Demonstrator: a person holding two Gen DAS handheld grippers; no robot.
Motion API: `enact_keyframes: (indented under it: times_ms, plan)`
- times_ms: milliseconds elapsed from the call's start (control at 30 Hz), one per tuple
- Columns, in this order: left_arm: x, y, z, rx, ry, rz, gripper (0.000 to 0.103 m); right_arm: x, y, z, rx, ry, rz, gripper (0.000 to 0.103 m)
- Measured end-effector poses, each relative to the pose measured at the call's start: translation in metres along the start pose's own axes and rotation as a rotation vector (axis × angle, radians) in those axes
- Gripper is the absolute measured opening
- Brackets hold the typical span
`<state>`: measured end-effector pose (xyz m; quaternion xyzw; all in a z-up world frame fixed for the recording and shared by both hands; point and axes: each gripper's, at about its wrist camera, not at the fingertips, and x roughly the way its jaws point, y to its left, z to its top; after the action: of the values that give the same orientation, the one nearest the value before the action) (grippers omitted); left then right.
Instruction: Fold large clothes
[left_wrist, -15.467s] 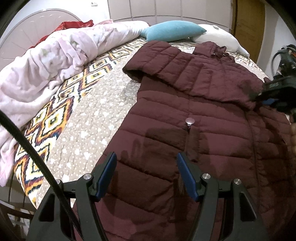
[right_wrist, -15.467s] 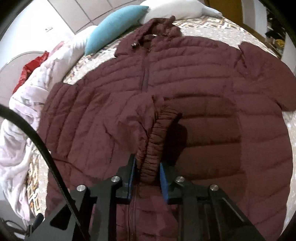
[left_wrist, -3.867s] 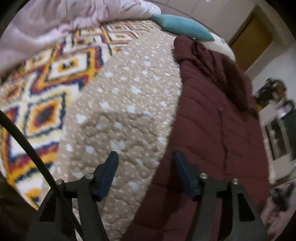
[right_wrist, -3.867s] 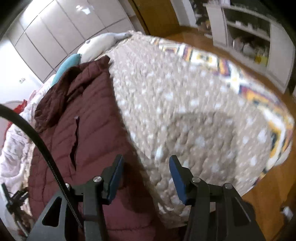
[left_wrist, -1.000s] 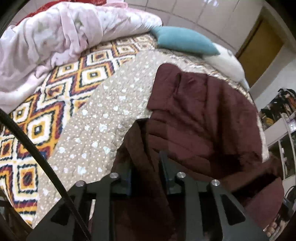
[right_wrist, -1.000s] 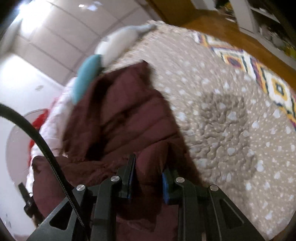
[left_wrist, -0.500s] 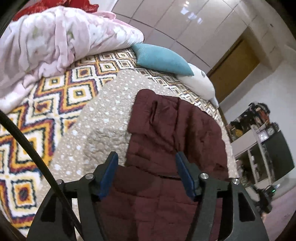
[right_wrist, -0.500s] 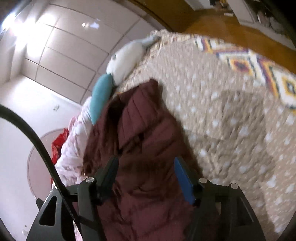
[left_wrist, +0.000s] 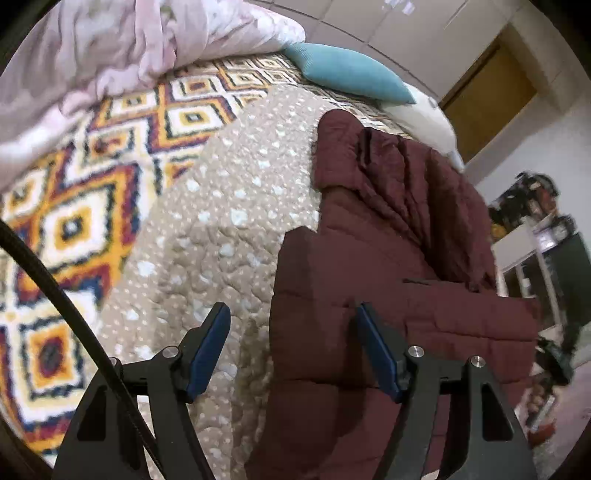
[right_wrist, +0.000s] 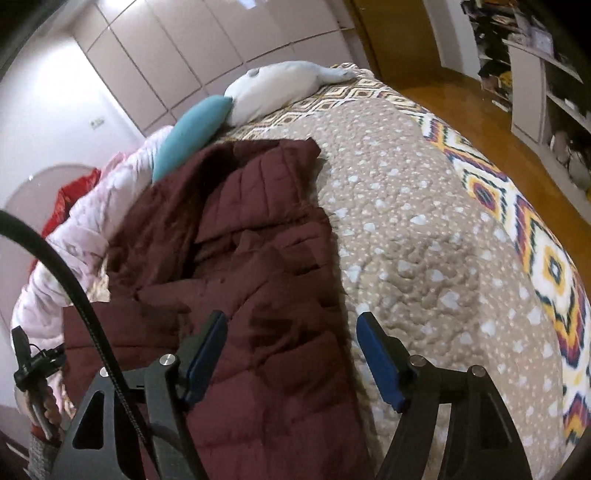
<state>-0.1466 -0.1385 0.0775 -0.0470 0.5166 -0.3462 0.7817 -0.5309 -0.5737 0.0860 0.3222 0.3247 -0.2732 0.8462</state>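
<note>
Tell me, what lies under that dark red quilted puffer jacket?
The dark red quilted puffer jacket lies folded on a beige quilted bedspread with white spots, which shows all around it. Whatever sits directly beneath the jacket, and inside its folds, is covered.

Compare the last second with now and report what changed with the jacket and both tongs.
Both tongs let go: the left tongs and right tongs, earlier clamped on the maroon jacket, are now open, the right still widening. The jacket's lower half now lies folded over its upper half. The teal pillow and quilt stayed put.
</note>
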Motion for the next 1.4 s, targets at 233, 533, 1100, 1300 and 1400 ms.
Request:
enact_keyframes:
  times_ms: [233,533,1100,1300,1400]
  plan:
    - [0.031,-0.004,-0.002,0.032,0.078,-0.134,0.070,0.038,0.022,0.009,-0.074,0.045,-0.023,0.079]
    - [0.018,-0.057,-0.015,0.182,0.012,0.078,0.030,0.025,0.055,-0.011,-0.274,0.016,-0.155,0.026]
    - [-0.099,-0.170,0.119,0.266,-0.333,0.168,0.024,-0.114,0.097,0.105,-0.220,-0.340,-0.113,0.019]
    - [-0.035,-0.210,0.200,0.327,-0.342,0.303,0.025,-0.065,0.109,0.182,-0.202,-0.351,-0.206,0.019]
    - [0.027,-0.216,0.230,0.340,-0.322,0.386,0.025,-0.022,0.110,0.210,-0.198,-0.331,-0.257,0.019]
